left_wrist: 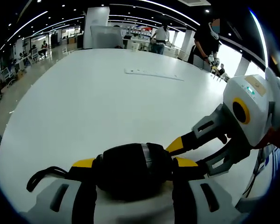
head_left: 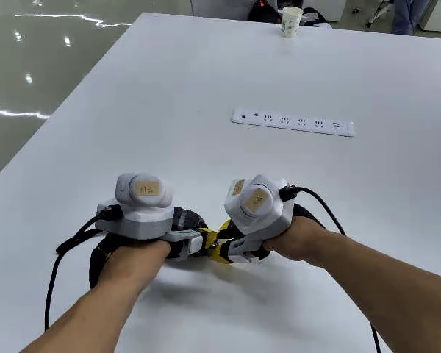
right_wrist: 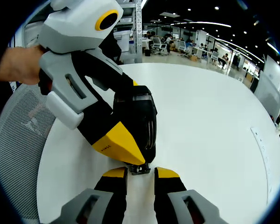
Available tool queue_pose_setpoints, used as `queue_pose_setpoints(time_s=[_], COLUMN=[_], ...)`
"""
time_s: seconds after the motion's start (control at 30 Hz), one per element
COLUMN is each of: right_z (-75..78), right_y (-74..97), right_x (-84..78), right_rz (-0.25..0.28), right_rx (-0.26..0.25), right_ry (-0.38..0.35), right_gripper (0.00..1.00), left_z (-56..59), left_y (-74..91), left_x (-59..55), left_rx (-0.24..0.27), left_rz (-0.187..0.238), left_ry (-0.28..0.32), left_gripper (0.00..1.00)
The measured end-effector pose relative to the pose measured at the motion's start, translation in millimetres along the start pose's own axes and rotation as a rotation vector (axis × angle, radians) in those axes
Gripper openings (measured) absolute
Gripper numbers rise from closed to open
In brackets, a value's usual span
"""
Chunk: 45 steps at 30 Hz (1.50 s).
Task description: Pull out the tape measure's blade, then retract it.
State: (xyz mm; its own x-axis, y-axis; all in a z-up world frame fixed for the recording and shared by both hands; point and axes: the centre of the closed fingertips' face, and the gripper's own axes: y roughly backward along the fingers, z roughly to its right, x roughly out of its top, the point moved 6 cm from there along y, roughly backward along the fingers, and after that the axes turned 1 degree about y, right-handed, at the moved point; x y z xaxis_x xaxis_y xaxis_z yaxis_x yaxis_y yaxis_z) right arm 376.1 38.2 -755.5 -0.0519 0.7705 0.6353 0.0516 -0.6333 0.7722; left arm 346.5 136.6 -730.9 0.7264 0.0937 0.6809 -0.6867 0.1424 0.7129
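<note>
The tape measure (left_wrist: 133,170) was black. The left gripper (left_wrist: 135,163) and right gripper (right_wrist: 139,172) had white-grey shells and black, yellow-tipped jaws. Table (head_left: 206,88) and power strip (head_left: 292,122) were white, and the cup (head_left: 291,20) was white with green print.

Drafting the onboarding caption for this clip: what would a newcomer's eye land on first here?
Two tongs meet over the near part of the white table: the left tongs clamp a black tape measure, the right tongs pinch its blade tip, blade not yet drawn out. Farther back, a white power strip lies mid-table and a paper cup stands at the far edge.
</note>
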Motion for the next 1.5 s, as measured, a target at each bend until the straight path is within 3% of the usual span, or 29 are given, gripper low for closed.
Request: queue_pose_setpoints(time_s=[0.53, 1.2, 1.5], right_z=[-2.0, -11.9, -19.4], right_y=[19.6, 50.1, 60.5], right_x=[-13.3, -34.7, -44.5], right_rz=[0.003, 0.030, 0.045], right_rx=[-0.045, -0.131, -0.160], right_ry=[-0.026, -0.091, -0.127], right_gripper=[0.27, 0.37, 0.41], left_z=[0.1, -0.5, 2.2], left_y=[12.3, 22.4, 30.5], left_x=[1.8, -13.8, -16.8], left_rx=[-0.029, -0.058, -0.099], left_rz=[0.024, 0.002, 0.021], left_ry=[-0.061, -0.081, -0.114], left_gripper=[0.64, 0.68, 0.70])
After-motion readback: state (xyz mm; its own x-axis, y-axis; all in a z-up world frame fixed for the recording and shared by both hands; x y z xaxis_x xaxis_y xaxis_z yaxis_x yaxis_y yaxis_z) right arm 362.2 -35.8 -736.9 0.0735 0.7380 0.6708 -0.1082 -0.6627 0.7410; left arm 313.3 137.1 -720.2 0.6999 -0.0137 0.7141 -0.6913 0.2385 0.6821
